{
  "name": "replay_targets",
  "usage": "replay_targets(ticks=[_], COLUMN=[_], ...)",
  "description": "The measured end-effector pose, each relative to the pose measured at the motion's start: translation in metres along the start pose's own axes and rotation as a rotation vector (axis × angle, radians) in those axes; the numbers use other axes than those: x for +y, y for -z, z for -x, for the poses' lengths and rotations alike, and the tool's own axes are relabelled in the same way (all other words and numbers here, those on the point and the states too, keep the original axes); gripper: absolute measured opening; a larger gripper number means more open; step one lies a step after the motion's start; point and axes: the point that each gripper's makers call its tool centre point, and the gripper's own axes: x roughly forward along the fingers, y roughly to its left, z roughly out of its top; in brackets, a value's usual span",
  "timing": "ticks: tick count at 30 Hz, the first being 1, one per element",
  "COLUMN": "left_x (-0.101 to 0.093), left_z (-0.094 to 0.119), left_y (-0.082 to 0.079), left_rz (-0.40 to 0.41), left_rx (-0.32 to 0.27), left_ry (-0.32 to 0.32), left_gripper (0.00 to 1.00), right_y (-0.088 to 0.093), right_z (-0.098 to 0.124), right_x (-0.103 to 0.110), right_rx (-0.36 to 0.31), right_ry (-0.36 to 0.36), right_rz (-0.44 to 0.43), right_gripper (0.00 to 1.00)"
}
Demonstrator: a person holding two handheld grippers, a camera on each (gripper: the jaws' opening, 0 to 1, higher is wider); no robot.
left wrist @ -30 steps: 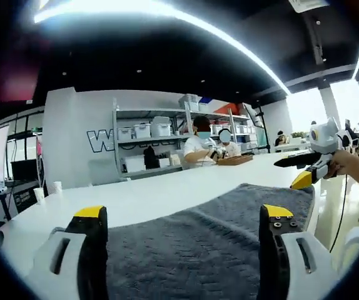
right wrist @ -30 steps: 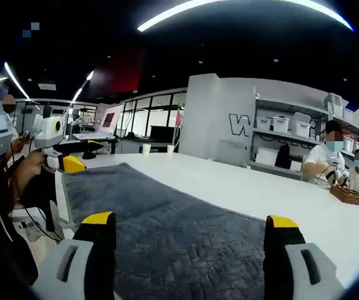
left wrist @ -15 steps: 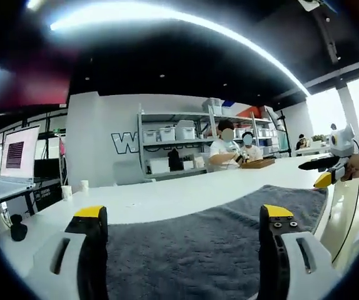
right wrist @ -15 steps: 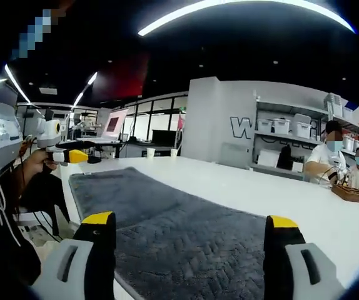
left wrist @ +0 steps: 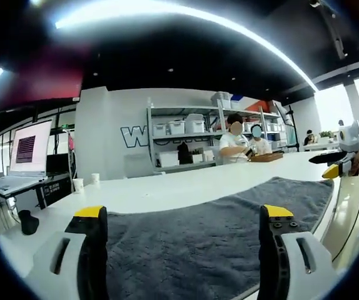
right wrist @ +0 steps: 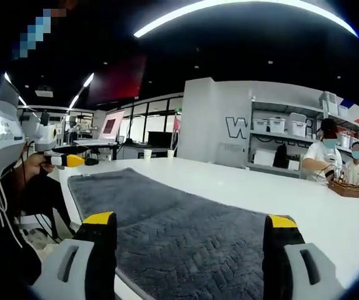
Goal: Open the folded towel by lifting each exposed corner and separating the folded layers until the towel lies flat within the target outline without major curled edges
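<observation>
Two yellow-tipped grippers, left gripper point(left wrist: 178, 219) and right gripper point(right wrist: 191, 224), hover with jaws spread wide over opposite ends of the dark grey textured towel point(left wrist: 211, 231), spread flat on the long white table point(left wrist: 167, 190).

A: what kind of place is this, an office?

B: more an open-plan lab or workspace. Long white tabletop point(left wrist: 186, 187), metal shelving point(left wrist: 195, 137) with storage bins, a laptop point(left wrist: 23, 162), ceiling light strips point(right wrist: 242, 9), two people point(right wrist: 339, 165) working.
</observation>
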Motion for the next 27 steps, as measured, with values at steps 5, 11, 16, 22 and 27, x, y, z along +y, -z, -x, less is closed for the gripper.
replay_targets(ticks=[5, 11, 16, 22, 27], left_x=[0.014, 0.022, 0.028, 0.031, 0.034], left_z=[0.008, 0.012, 0.016, 0.018, 0.020], left_y=[-0.003, -0.003, -0.003, 0.001, 0.004], left_rz=[-0.002, -0.008, -0.008, -0.011, -0.017], left_rx=[-0.004, 0.000, 0.002, 0.018, 0.033], left_ry=[-0.028, -0.048, -0.061, -0.060, -0.062], left_gripper=[0.99, 0.99, 0.99, 0.99, 0.99], right_y=[-0.004, -0.003, -0.002, -0.001, -0.001], right_z=[0.003, 0.002, 0.004, 0.007, 0.008], right_x=[0.006, 0.015, 0.019, 0.020, 0.020], right_rx=[-0.013, -0.012, -0.010, -0.004, 0.004], right_ry=[0.001, -0.007, -0.007, 0.005, 0.009], right_rz=[0.014, 0.018, 0.018, 0.023, 0.040], right_gripper=[0.99, 0.99, 0.99, 0.99, 0.99])
